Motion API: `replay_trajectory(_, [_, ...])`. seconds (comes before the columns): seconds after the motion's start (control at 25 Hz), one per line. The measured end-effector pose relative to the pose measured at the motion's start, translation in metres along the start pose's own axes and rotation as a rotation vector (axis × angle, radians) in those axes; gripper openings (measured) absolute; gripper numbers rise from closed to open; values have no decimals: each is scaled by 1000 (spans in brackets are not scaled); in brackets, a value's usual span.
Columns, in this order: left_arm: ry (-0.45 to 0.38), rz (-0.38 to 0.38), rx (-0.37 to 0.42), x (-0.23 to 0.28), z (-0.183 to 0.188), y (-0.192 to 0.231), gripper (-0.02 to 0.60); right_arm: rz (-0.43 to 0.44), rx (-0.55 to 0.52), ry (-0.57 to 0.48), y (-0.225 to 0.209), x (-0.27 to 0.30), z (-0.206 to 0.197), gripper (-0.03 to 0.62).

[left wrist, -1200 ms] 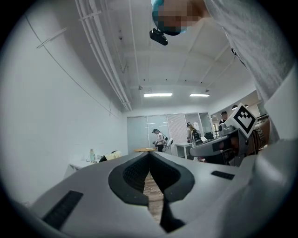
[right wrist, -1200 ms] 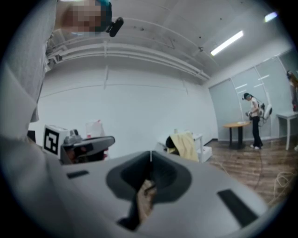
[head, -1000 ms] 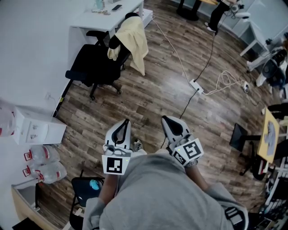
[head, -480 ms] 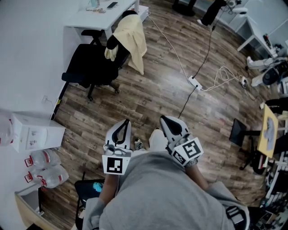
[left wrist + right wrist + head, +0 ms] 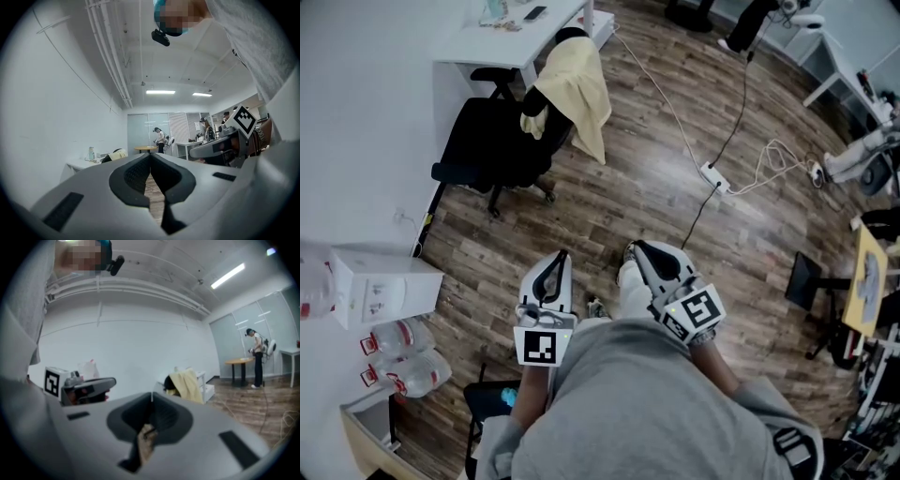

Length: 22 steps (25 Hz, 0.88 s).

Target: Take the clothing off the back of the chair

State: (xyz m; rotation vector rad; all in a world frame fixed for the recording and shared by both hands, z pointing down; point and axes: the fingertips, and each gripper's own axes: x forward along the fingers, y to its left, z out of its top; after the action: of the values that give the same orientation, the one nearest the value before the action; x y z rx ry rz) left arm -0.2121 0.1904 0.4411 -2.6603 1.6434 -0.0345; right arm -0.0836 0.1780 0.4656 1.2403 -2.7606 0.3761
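The left gripper (image 5: 563, 253) has its fingers (image 5: 136, 173) fully closed, pad against pad, with nothing between them. The right gripper (image 5: 641, 247) has its fingers (image 5: 164, 416) together at the tips in the same way and holds nothing. Both grippers sit side by side close to the person's torso and point forward over bare wooden floor (image 5: 609, 206). The clothing (image 5: 578, 89), a pale yellow garment, is well ahead of both pairs of fingers. It lies slightly left of the line of the left fingers and slightly right of the line of the right fingers. It is draped over the back of a black chair (image 5: 492, 141) and hangs down the rear side. The chair stands at a white worktop (image 5: 487, 47), farther still from the fingers. A power strip (image 5: 712, 175) with its cable lies on the floor, ahead and to the right of the right fingers.
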Motion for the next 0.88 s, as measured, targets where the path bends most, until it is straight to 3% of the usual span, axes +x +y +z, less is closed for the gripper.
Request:
replay_trajectory(0.44, [31,-3,-2,82,2,9,34,0,26,10,-70,35,18,35])
replay_trajectory(0.88, [32,47,31,158,13,7,34,66,7,-6,-137,67,46,35])
